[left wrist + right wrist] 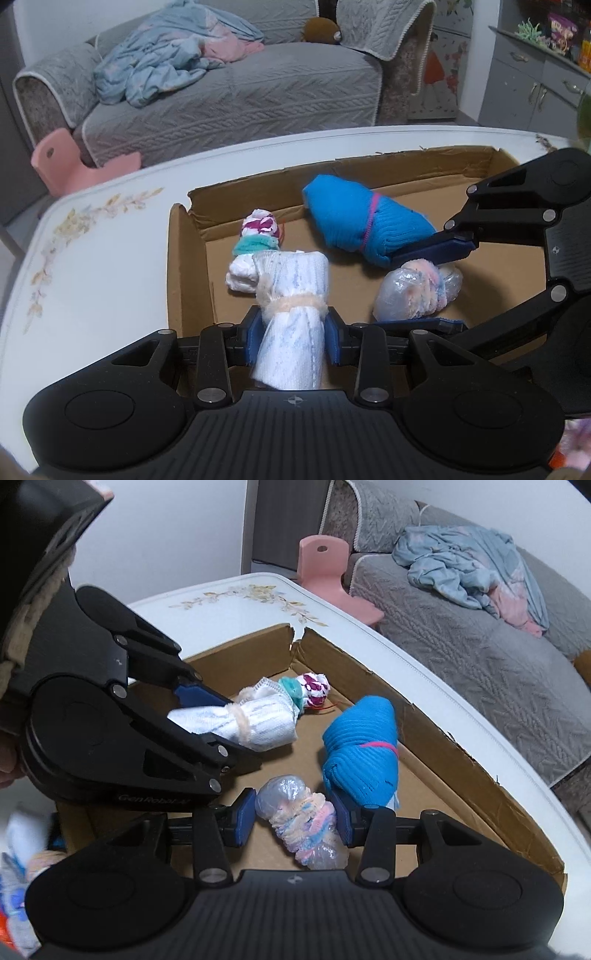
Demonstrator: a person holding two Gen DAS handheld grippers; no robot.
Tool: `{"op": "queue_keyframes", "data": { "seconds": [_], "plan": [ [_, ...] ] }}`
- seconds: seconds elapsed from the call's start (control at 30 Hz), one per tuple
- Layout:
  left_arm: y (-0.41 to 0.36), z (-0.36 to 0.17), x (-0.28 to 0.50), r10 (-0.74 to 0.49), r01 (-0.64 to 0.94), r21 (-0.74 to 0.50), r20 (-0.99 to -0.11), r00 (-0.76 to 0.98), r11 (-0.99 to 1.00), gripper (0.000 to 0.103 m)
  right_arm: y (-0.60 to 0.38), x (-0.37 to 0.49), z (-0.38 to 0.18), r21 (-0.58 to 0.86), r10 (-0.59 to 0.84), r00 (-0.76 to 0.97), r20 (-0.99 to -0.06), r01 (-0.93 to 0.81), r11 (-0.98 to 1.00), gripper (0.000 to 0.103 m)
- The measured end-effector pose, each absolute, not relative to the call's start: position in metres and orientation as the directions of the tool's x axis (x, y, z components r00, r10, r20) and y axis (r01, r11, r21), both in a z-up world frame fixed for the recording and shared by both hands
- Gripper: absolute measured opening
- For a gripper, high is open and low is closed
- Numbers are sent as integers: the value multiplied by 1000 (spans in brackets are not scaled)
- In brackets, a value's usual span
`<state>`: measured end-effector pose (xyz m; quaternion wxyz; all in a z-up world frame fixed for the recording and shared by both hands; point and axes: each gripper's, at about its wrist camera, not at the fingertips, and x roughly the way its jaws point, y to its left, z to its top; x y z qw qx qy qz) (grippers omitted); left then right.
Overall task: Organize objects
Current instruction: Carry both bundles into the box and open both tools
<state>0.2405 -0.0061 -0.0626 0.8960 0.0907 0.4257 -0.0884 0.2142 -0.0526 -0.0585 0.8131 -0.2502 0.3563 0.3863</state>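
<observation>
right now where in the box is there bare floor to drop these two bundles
Bare cardboard lies along the far wall behind the blue roll, and in the near right corner past the plastic-wrapped bundle. It is crowded at the left: the white bundle in the left gripper hangs by the patterned bundle.

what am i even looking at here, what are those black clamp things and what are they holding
Those are two hand-held grippers, each with a camera looking along its jaws; a person carries one in each hand. One picture comes from each.

The left gripper is clamped on a white rolled cloth tied with a band. The right gripper grips a plastic-wrapped pastel bundle.

Both are over a shallow cardboard box on a white table. In the box lie a blue rolled bundle and a small patterned bundle.
</observation>
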Motion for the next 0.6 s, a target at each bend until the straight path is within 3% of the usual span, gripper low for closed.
{"op": "queue_keyframes", "data": {
  "seconds": [0.27,0.47,0.6],
  "plan": [
    [-11,-62,241,-58,214,103,-771,635,971,46,-56,213,-62,-134,444,454,-772,-800,585,44],
    [-9,-59,243,-45,204,107,-777,627,973,56,-58,214,-60,-143,426,461,-778,-791,595,50],
    [-8,-54,241,-51,201,102,-768,638,974,70,-61,213,-58,-143,423,461,-780,-790,597,57]
  ]
}}
